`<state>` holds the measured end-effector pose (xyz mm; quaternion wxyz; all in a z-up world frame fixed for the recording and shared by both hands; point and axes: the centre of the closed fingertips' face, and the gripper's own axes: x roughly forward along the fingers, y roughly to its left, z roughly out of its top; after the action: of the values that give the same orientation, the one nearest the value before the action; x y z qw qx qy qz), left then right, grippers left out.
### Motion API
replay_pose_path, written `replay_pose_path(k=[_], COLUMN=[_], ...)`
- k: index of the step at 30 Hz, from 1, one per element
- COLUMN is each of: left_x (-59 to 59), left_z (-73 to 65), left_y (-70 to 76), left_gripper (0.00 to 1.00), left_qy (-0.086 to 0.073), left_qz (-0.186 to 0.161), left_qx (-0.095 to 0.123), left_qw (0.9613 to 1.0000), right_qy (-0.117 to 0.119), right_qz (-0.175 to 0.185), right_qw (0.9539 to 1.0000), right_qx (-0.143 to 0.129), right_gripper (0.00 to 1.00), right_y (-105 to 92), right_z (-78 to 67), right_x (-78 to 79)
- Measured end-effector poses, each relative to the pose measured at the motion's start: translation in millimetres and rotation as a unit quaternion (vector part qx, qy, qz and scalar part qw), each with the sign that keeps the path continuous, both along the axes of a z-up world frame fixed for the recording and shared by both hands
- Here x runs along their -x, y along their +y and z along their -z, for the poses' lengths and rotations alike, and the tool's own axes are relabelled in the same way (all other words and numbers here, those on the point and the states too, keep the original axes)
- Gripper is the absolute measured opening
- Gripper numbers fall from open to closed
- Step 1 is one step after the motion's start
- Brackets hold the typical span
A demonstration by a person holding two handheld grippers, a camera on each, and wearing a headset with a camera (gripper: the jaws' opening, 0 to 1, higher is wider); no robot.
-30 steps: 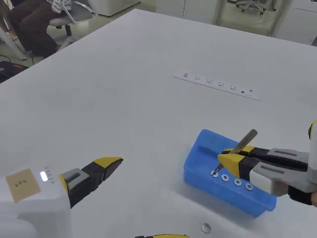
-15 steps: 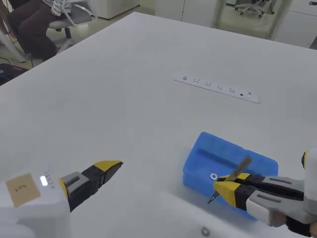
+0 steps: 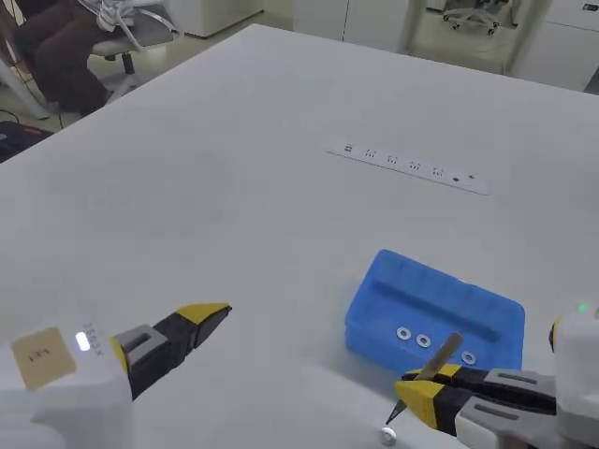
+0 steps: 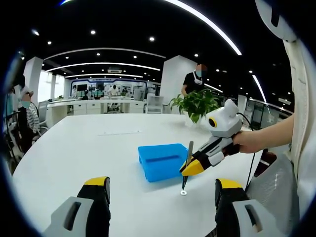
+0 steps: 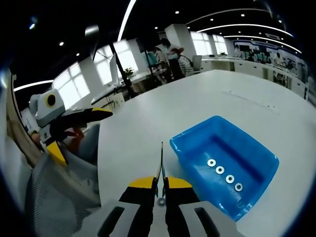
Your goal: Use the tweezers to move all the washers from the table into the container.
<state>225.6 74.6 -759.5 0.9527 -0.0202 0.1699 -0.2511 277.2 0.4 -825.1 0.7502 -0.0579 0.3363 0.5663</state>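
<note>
Washers point(image 3: 402, 334), four of them, sit in a row inside the blue container point(image 3: 449, 281), and one loose washer point(image 3: 387, 433) lies on the desk point(image 3: 234, 187) just outside the container's near wall, toward the desk's near edge. Right gripper point(image 5: 160, 182) has its jaws pinched together on the tweezers point(image 5: 161, 163), and the tweezer tips hang right at that loose washer; whether they touch it, I can't tell. Left gripper point(image 4: 161, 183) idles off at the left side of the desk, jaws spread wide, holding nothing, well apart from the action.

My read: this is the pick-up of the final washer, with most of the job done by the look of it. The next move calls for a fine touch: tips down on either side of the washer's rim, a gentle squeeze, then a lift clear over the container's wall. Thin and flat on a smooth top, that washer looks likely to skate away if nudged.
</note>
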Motion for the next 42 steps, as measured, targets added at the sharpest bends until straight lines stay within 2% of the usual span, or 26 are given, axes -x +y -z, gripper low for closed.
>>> replay_pose_path(k=[8,11,21,28,31,32,35,39,42], left_x=[0.1,0.3,1.1,0.9,0.7,0.7,0.6,0.2,-0.1], left_z=[-0.3,-0.2,-0.2,-0.9,-1.1,-1.0,-1.1,-0.9,-0.6], left_y=[0.3,0.2,0.7,0.6,0.5,0.3,0.2,0.3,0.2], left_gripper=[0.9,0.9,0.9,0.9,0.9,0.9,0.9,0.9,0.9], left_qy=[0.0,0.0,0.0,-0.001,-0.001,0.0,0.0,0.0,0.0], left_qz=[-0.001,-0.001,-0.001,-0.001,-0.001,-0.001,-0.001,-0.001,-0.001], left_qx=[0.0,-0.001,-0.001,0.0,0.0,0.0,0.0,0.0,0.0], left_qw=[1.0,1.0,1.0,1.0,1.0,1.0,1.0,1.0,1.0], right_qy=[0.009,0.002,-0.041,-0.038,-0.042,-0.052,-0.042,-0.042,-0.059], right_qz=[-0.006,-0.014,-0.048,-0.037,-0.039,-0.039,-0.038,-0.04,-0.055], right_qw=[0.9999,0.9998,0.9978,0.9985,0.9982,0.9977,0.9982,0.9982,0.9964], right_qx=[0.009,0.011,0.021,0.018,0.02,0.022,0.019,0.018,0.023], right_gripper=[0.04,0.04,0.04,0.04,0.04,0.04,0.04,0.04,0.04], right_y=[-0.8,-0.9,-0.2,-1.0,-0.7,-0.9,-0.6,-0.6,-0.5], right_z=[9.3,10.0,9.1,8.7,8.5,7.5,8.3,10.2,10.4], right_x=[7.7,11.0,22.0,18.2,17.8,16.3,17.2,18.9,23.1])
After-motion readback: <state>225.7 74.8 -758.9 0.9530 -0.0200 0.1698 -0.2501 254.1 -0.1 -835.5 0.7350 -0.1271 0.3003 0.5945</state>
